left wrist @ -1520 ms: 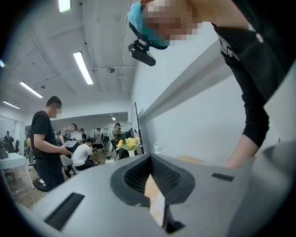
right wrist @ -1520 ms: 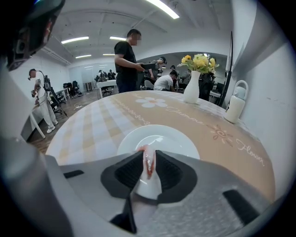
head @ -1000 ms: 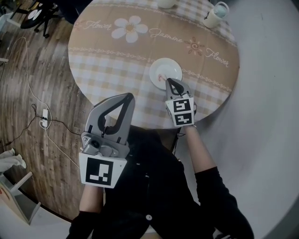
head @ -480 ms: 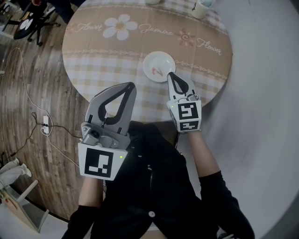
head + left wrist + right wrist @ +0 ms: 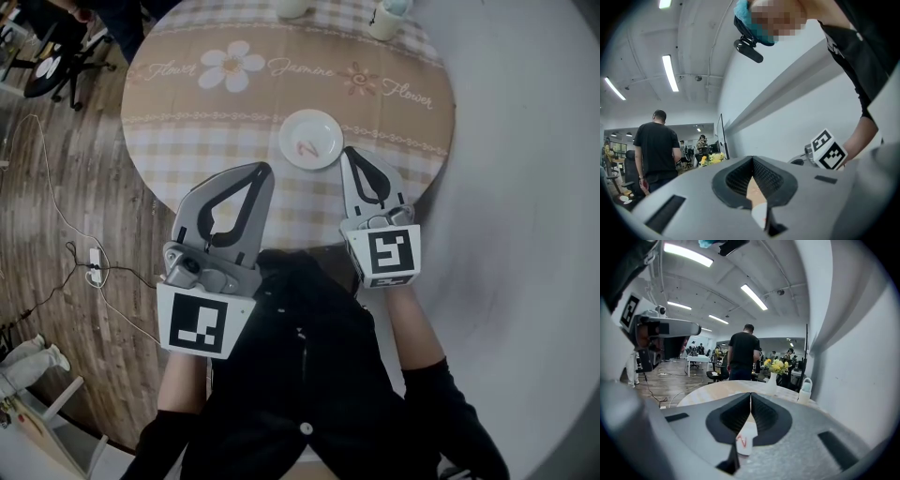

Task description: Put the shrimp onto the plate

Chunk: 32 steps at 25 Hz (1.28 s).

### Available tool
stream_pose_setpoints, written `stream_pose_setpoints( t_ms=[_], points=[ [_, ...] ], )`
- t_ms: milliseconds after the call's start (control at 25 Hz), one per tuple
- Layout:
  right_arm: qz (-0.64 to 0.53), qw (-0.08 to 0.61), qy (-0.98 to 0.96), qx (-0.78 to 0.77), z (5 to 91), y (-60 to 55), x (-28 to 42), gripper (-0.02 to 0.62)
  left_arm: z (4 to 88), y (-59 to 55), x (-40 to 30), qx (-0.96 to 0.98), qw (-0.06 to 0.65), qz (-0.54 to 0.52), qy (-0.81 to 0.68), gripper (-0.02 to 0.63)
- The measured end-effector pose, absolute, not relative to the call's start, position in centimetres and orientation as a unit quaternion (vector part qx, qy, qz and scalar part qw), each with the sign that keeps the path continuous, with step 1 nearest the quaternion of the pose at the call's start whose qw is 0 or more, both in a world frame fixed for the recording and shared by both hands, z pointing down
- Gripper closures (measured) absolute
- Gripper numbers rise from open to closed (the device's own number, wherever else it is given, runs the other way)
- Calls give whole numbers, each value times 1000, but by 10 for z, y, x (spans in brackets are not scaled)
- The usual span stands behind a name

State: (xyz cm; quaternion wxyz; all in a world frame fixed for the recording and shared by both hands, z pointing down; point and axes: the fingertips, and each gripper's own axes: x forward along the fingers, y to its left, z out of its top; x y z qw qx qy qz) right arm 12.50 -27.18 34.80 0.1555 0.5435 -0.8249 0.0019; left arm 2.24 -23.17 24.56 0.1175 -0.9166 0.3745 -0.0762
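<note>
A small white plate (image 5: 310, 137) sits on the round checked table (image 5: 206, 131), and a pink shrimp (image 5: 307, 147) lies on it. My right gripper (image 5: 348, 151) is shut and empty, its tip just off the plate's near right rim. Over the table's near edge, left of the plate, my left gripper (image 5: 266, 168) is also shut with nothing in it. In the right gripper view the plate (image 5: 746, 433) and shrimp (image 5: 741, 441) show through the gap behind the shut jaws of the right gripper (image 5: 751, 395). The left gripper (image 5: 753, 159) points upward into the room.
A white mug (image 5: 386, 19) and another cup (image 5: 291, 7) stand at the table's far edge. A vase of yellow flowers (image 5: 771, 378) is on the table. A person in black (image 5: 743, 355) stands beyond it. An office chair (image 5: 56, 56) and a cable (image 5: 92, 255) are on the wooden floor at the left.
My right gripper has drawn back from over the plate toward me, leaving the shrimp lying on the plate. The left gripper has hardly moved.
</note>
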Motion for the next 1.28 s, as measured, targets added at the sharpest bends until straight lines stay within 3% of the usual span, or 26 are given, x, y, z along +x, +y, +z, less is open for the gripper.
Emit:
stream_pose_setpoints(
  t_ms=[680,1280],
  points=[
    [-49,100,-818,564,282,-239,137,592,233,-232,30,-918,137,-65,366,604],
    [-49,105,-816,566,276,-227,139,592,235,-227,38,-921,133,-67,361,604]
  ],
)
